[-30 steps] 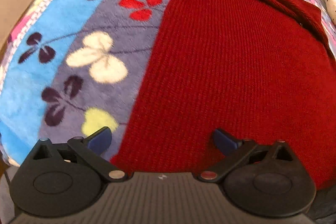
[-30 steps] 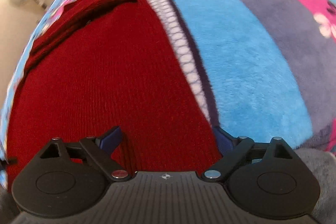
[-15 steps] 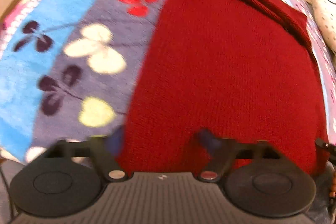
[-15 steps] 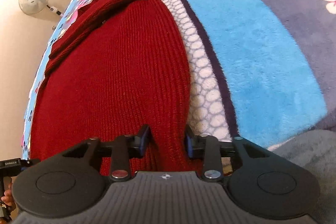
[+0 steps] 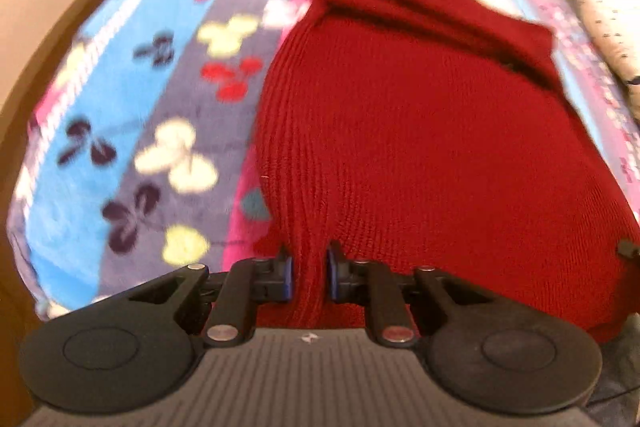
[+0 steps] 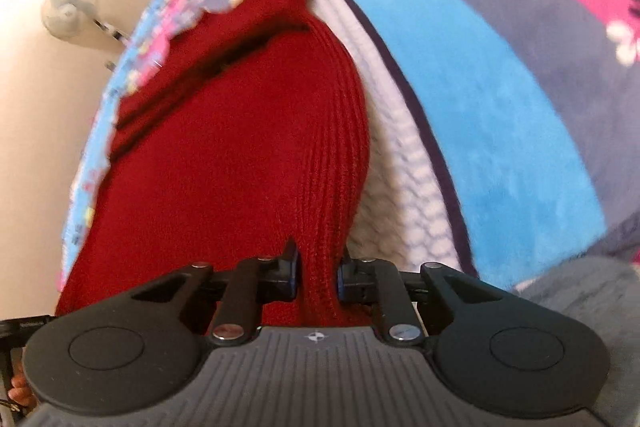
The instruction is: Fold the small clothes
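Item, nearest: we hold the left gripper (image 5: pixel 308 277) with its blue-padded fingers (image 5: pixel 285 277) drawn in to a narrow gap, pinching a bunched ridge of the dark red ribbed knit garment (image 5: pixel 420 147) at its near left corner.

Item: our right gripper (image 6: pixel 318 277) is likewise nearly closed, clamping a pleat of the same garment at its near right corner. We judge the two corner grips are taken so the near hem can be lifted and carried away from us in one even fold.

Item, middle: the garment's body lies spread on the plush striped floral blanket (image 5: pixel 120 107), which serves as the folding surface.

Item, far: a doubled band of knit crosses the garment's far end; beyond, to the right, a pale dotted cloth (image 5: pixel 600 7). To the far left, a wall-mounted fan (image 6: pixel 70 13).
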Demonstrator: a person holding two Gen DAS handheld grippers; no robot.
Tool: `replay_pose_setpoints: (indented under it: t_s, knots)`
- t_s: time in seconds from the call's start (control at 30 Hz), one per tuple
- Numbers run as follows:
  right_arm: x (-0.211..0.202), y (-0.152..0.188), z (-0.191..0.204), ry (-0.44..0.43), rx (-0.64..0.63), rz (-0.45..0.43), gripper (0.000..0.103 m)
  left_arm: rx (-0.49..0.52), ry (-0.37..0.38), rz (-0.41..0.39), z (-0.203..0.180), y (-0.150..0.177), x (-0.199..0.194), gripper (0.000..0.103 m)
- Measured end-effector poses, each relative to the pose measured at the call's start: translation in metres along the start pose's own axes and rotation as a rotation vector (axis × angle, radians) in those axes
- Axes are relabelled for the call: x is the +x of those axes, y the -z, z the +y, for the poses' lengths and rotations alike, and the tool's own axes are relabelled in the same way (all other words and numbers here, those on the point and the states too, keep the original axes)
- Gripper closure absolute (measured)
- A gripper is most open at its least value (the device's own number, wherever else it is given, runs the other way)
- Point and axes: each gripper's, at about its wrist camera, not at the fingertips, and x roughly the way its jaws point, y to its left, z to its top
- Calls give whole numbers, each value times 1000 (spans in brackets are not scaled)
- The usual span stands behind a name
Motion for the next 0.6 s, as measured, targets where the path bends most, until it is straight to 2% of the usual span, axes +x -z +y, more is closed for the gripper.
replay_pose_setpoints:
  t_s: [0.13, 0.23, 0.3, 0.47, 0.6]
  knots:
    - [-43, -3, 20, -63, -56, -80, 87, 26, 2, -87, -6, 5, -41, 89]
    - [-66, 0, 26, -109, -67, -99, 87, 5, 7, -97, 1, 19, -57, 94]
    - [-79, 10, 27, -127, -72, -98, 87, -5, 19, -88, 8, 35, -64, 95]
    - [-105, 46, 19, -109, -68, -54, 87, -11, 62, -71, 9, 85, -86, 95]
    - [-130, 70, 11, -123, -42, -35, 87, -4, 89, -62, 2, 105, -100, 95]
